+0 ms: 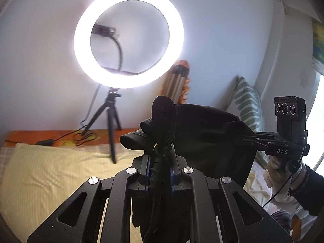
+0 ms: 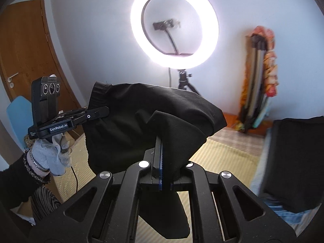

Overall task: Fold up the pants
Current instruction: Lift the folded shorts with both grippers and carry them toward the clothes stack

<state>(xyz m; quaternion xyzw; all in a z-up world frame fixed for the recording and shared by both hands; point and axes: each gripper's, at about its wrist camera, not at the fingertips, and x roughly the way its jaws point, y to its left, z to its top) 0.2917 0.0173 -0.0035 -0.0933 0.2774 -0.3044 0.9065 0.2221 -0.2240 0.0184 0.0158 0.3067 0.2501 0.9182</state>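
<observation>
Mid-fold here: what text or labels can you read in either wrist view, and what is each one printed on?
"DAS": on the side of the right gripper, left wrist view.
"GenRobot.AI": on the side of the left gripper, right wrist view.
Small print left of "GenRobot.AI": too small to read.
Lettering atop each gripper's camera block: blurred, unreadable.
Nothing readable on the pants or ring light.
</observation>
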